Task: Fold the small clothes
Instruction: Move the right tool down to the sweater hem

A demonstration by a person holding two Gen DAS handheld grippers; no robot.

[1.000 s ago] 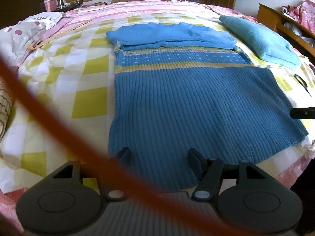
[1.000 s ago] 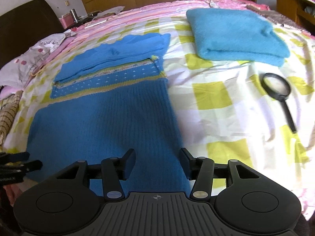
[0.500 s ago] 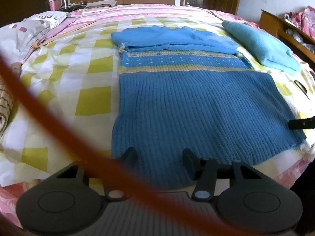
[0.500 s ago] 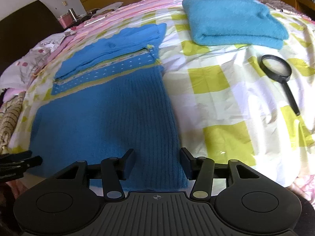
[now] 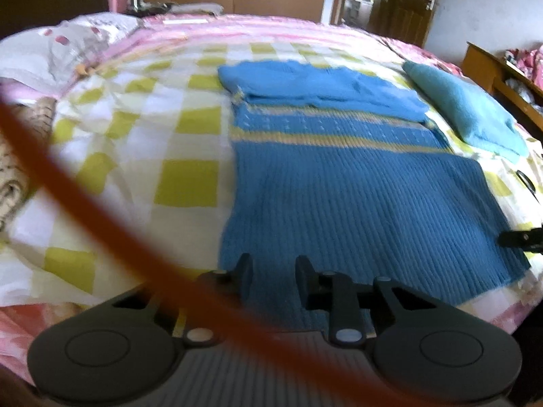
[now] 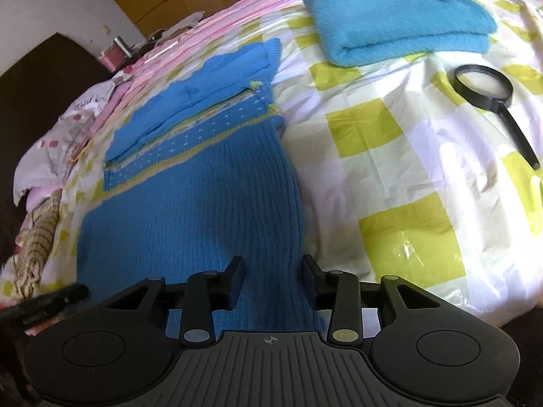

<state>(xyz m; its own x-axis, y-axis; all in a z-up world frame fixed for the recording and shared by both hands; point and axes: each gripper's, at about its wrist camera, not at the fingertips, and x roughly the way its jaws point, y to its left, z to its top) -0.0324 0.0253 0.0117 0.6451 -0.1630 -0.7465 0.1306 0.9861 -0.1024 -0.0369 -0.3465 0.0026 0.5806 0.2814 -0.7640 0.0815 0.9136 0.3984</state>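
Note:
A blue ribbed knit sweater lies flat on the bed, its sleeves folded across the chest; it also shows in the right wrist view. My left gripper is open, its jaws astride the sweater's near hem at the left corner. My right gripper is open, its jaws astride the near hem at the right corner. The right gripper's tips show at the left view's right edge; the left gripper's tips show in the right view.
The bed has a yellow-and-white checked cover. A folded turquoise garment lies at the far right, also seen in the left wrist view. A black magnifying glass lies right of the sweater. An orange cable crosses the left view.
Both grippers have moved down and in toward the sweater's near hem, which now lies between each pair of jaws. The left gripper's jaws have narrowed somewhat. The sweater has not moved.

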